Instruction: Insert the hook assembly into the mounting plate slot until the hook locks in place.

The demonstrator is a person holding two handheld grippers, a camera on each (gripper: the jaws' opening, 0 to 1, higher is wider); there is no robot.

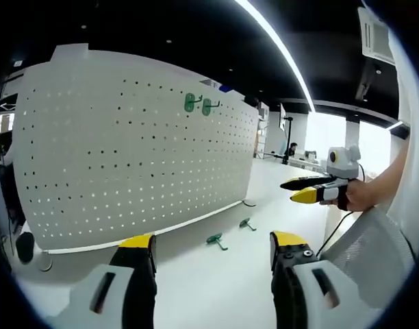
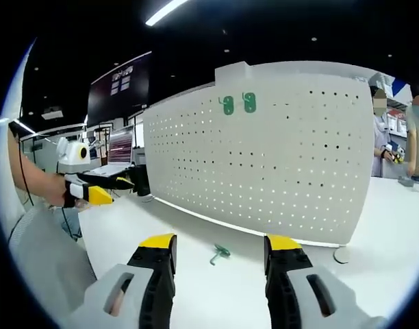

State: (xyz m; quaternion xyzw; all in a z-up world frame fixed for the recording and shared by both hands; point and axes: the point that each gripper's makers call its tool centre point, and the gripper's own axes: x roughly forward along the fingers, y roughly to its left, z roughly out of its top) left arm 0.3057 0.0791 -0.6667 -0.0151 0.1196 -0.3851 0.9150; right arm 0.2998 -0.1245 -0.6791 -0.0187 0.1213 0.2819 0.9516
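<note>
Both grippers hang empty with jaws apart: left gripper [image 1: 213, 248], right gripper [image 2: 220, 251]. Just ahead, two green hooks [image 1: 216, 240] [image 1: 247, 223] lie on the white table [image 1: 216, 288]. Beyond, the white pegboard [image 1: 127, 157] stands upright, carrying two mounted hooks [image 1: 198, 104].

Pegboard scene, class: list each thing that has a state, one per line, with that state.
Pegboard: upright on the table.
Two mounted hooks: hanging high on the board.
Two loose hooks: lying on the table, untouched.
Left tool: open, empty.
Right tool: open, empty.
</note>
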